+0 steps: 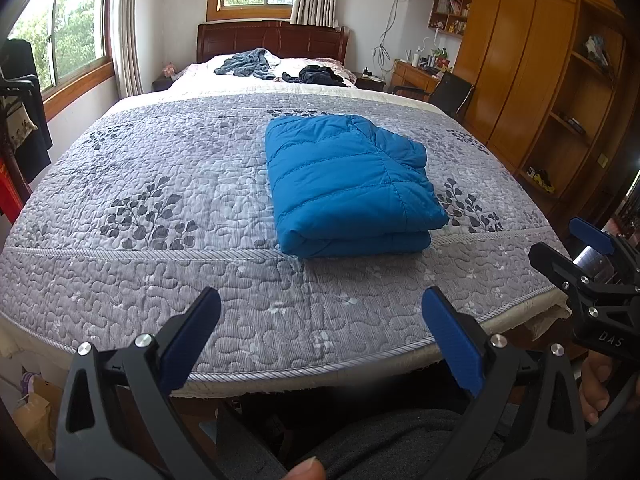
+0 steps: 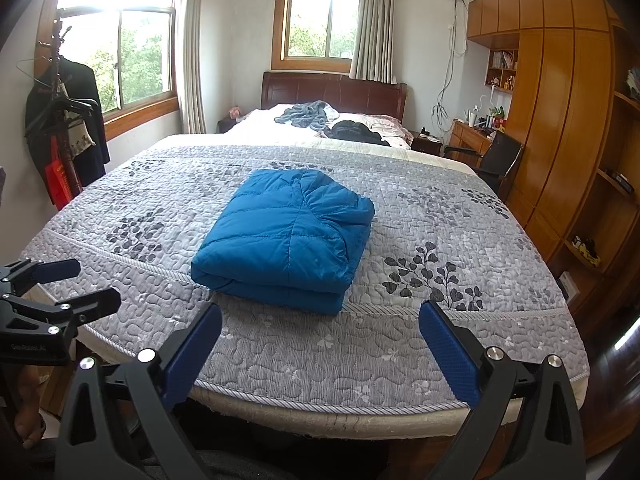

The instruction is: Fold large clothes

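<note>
Blue-padded fingers of the left claw (image 1: 320, 320) stand wide apart and hold nothing, poised over the near edge of the bed (image 1: 160, 200). The right claw (image 2: 320, 332) is likewise spread wide and empty, hanging above the same foot edge, just to the right of its partner; each shows at the margin of the other's view. Beyond both, the blue puffer jacket (image 1: 348, 184) lies folded into a thick, neat rectangle on the grey leaf-patterned quilt (image 2: 440, 340), well clear of either claw and touching neither. From the left claw it sits ahead and slightly to the right; from the right claw, ahead and slightly to the left. Farther up the bed, near the dark wooden headboard (image 2: 332, 90), lie a crumpled grey-blue garment (image 2: 306, 114) and a black one (image 2: 354, 130).
</note>
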### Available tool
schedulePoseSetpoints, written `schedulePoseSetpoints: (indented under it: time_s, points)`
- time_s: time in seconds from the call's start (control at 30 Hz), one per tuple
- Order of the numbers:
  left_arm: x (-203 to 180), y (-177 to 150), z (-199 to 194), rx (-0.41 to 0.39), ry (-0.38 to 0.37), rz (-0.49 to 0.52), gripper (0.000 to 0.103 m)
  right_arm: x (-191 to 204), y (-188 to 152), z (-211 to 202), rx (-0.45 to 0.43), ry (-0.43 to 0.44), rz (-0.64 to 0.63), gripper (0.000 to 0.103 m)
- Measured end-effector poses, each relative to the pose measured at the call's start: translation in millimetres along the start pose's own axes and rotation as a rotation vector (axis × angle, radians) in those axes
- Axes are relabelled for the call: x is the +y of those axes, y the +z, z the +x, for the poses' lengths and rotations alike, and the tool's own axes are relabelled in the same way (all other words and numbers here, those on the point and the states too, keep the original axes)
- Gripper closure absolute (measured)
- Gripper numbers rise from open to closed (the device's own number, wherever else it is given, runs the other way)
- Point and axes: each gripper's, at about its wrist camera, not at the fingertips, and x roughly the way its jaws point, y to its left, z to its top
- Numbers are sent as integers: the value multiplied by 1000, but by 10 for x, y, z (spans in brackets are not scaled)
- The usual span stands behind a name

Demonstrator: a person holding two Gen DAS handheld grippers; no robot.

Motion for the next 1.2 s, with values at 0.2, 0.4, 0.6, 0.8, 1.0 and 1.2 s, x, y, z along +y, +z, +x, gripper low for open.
schedulePoseSetpoints:
  time_s: [0.2, 0.4, 0.6, 0.8, 1.0, 1.2]
  points:
    - [0, -3, 2, 1, -1, 0, 3, -2, 0, 3, 0, 1, 0, 4]
    - [-4, -7, 2, 0, -2, 0, 3, -2, -2, 9, 3, 3, 1, 4]
    - [-5, -12, 10, 3, -2, 0, 3, -3, -12, 6, 3, 4, 1, 4]
    - [7, -12, 38, 8, -3, 1, 3, 30, -29, 31, 9, 10, -9, 4]
    - [53, 0, 104, 23, -8, -7, 3, 40, -22, 98, 21, 17, -9, 4]
    - [72, 24, 155, 28, -13, -13, 3, 35, 1, 159, 32, 17, -4, 4]
